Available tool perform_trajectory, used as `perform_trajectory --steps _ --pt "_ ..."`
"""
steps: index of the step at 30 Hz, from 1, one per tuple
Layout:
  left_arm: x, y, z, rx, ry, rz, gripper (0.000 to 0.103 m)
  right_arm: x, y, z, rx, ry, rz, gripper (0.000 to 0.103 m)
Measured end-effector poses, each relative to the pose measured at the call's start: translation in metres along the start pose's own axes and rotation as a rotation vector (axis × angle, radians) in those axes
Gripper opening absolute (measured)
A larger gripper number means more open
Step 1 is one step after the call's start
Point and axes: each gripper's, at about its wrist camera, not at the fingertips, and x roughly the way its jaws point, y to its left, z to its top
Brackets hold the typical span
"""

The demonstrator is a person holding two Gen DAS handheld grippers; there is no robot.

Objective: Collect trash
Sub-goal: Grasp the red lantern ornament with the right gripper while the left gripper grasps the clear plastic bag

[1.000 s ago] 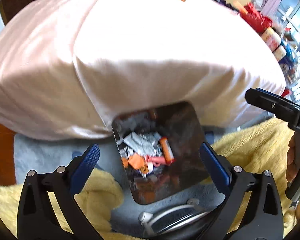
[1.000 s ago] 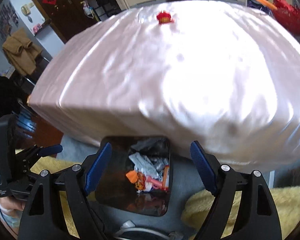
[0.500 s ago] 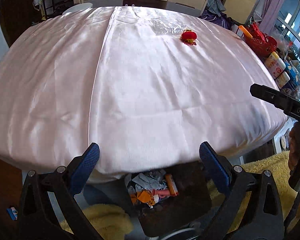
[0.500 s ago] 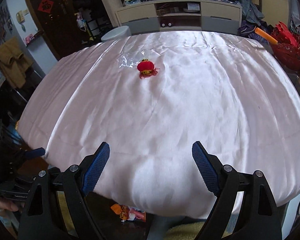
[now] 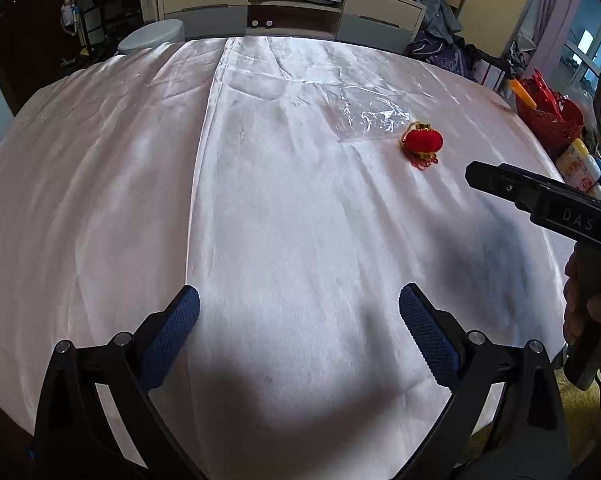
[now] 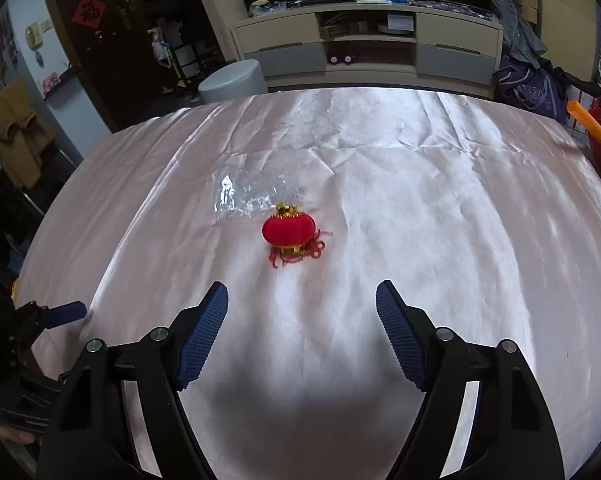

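Two pieces of trash are left on the bench (image 6: 420, 184), which is draped in pale pink satin cloth: a small red lantern ornament (image 6: 289, 230) near the middle and, touching its far left side, a crumpled clear plastic wrapper (image 6: 246, 194). Neither is picked up yet. The right gripper (image 6: 301, 316) hovers just short of the lantern, fingers wide apart and empty; the left gripper (image 5: 299, 316) hangs over the near edge, likewise spread and empty.

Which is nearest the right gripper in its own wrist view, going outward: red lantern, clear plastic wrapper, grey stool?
1. Red lantern, on the cloth just ahead, slightly left.
2. Clear plastic wrapper, just behind the lantern, further left.
3. Grey stool, beyond the table's far edge.
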Motion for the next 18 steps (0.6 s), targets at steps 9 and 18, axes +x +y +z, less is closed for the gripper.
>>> perform_trajectory --steps 9,18 --pt "0.027 -0.003 0.035 0.025 -0.001 -0.024 0.095 0.051 0.008 0.026 -0.023 0.049 0.013 0.048" --pt "0.051 -0.012 0.075 0.058 -0.017 -0.055 0.095 0.041 -0.019 0.040 -0.002 -0.011 -0.026 0.038"
